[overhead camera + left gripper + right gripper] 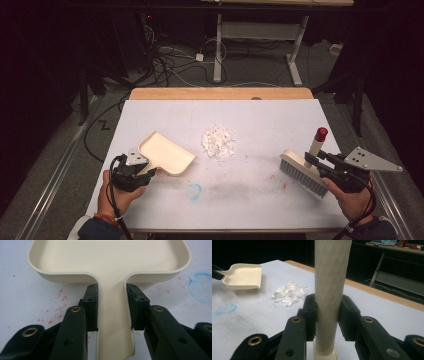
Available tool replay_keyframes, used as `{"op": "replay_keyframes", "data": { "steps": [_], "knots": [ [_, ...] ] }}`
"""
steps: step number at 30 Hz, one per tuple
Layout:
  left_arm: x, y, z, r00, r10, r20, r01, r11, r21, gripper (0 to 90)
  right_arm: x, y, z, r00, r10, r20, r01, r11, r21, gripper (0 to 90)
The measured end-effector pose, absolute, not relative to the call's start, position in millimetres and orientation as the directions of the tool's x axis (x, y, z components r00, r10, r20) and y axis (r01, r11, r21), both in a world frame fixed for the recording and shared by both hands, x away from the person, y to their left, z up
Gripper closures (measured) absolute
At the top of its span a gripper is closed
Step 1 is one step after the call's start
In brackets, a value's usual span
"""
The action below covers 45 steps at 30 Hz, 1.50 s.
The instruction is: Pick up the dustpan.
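A cream dustpan lies at the left of the white table; its pan faces away from me and its handle runs back between my jaws. My left gripper is shut on that handle. A pile of white scraps sits mid-table. At the right, a hand brush with a cream handle and red tip rests bristles-down. My right gripper is shut on the brush handle. The dustpan also shows far left in the right gripper view.
The white table cover carries a blue ring mark near the front and red specks by the dustpan. A wooden table edge lies at the back. Beyond it stand a desk frame and floor cables.
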State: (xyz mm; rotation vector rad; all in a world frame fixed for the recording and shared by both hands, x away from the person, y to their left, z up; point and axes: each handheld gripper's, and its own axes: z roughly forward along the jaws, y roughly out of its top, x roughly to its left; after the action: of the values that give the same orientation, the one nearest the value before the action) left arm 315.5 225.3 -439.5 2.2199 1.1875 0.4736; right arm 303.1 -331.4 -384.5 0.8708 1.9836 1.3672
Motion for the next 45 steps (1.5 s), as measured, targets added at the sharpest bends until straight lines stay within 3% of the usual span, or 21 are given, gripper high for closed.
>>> {"op": "replay_keyframes", "data": {
  "steps": [45],
  "knots": [
    [310.6,221.0,-443.3,0.625,0.777,0.073,0.592,-0.533,0.604,63.5,333.1,-305.7,-373.6,-0.666,0.741,-0.087,0.153,0.249,0.956,71.5]
  ]
}}
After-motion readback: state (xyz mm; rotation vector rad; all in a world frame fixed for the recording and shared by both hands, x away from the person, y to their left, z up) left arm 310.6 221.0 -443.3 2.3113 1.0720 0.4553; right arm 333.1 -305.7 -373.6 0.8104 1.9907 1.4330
